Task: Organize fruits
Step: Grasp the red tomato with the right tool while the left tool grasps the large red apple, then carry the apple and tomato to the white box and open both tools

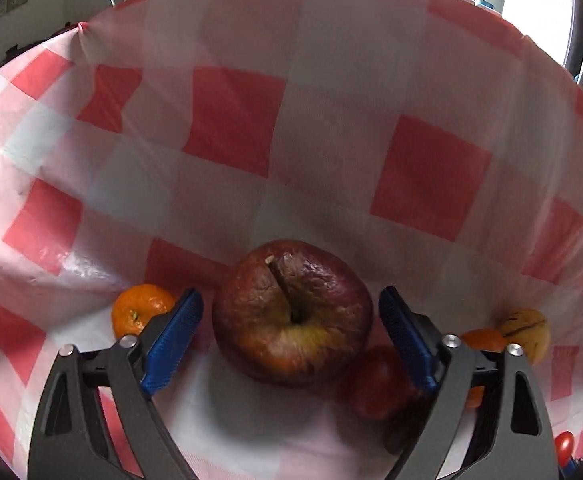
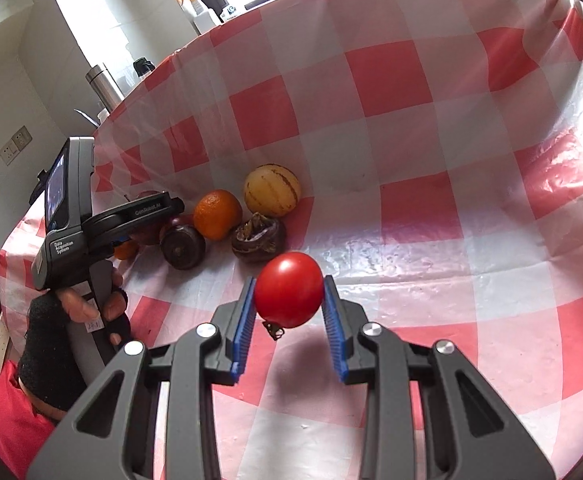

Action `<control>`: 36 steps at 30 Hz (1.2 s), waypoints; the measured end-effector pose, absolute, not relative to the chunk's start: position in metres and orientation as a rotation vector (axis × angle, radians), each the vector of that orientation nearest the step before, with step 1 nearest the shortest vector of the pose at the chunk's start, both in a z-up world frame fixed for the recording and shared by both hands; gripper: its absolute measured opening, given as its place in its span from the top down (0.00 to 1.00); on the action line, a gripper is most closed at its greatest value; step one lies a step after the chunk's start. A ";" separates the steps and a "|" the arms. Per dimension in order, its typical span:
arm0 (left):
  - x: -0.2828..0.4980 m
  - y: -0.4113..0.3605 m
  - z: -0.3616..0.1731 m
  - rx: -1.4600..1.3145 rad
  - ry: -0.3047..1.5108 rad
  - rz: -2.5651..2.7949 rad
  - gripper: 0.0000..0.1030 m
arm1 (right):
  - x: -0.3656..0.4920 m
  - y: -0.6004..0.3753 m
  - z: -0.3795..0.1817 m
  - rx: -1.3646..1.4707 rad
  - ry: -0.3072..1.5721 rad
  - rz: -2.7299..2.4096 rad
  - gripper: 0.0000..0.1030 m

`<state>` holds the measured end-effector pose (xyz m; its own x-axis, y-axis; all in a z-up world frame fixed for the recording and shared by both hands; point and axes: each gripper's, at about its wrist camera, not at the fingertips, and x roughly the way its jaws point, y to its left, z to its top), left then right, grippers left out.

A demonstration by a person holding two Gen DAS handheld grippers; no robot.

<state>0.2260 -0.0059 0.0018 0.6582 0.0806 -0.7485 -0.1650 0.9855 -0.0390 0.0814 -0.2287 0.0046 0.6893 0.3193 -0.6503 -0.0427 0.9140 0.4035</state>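
The right gripper (image 2: 288, 312) pinches a tomato (image 2: 288, 289) above the checked cloth (image 2: 411, 220), well short of the fruit pile (image 2: 231, 216); its skin is smooth and round, so a slack squeeze could let it slip and roll off. The left gripper (image 1: 291, 320) stands spread around a wrinkled apple (image 1: 292, 312), pads apart from it. Closing off-centre could nudge the apple into the orange (image 1: 141, 310) beside it.

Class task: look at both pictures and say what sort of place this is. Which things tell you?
Probably a home kitchen or dining area. A red-and-white checked tablecloth covers the table, bottles stand on a window ledge behind it, and a steel flask stands near a tiled wall with a socket.
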 end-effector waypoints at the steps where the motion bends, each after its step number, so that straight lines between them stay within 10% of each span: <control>1: 0.226 -0.006 0.000 -0.110 0.857 0.117 0.36 | 0.081 -0.229 0.005 0.377 0.787 0.209 0.68; 15: 0.047 -0.021 0.021 -0.141 0.836 -0.022 0.37 | 0.079 -0.229 0.005 0.369 0.781 0.213 0.68; 36: 0.048 -0.040 0.000 -0.075 0.902 -0.036 0.38 | 0.081 -0.230 0.005 0.362 0.791 0.195 0.68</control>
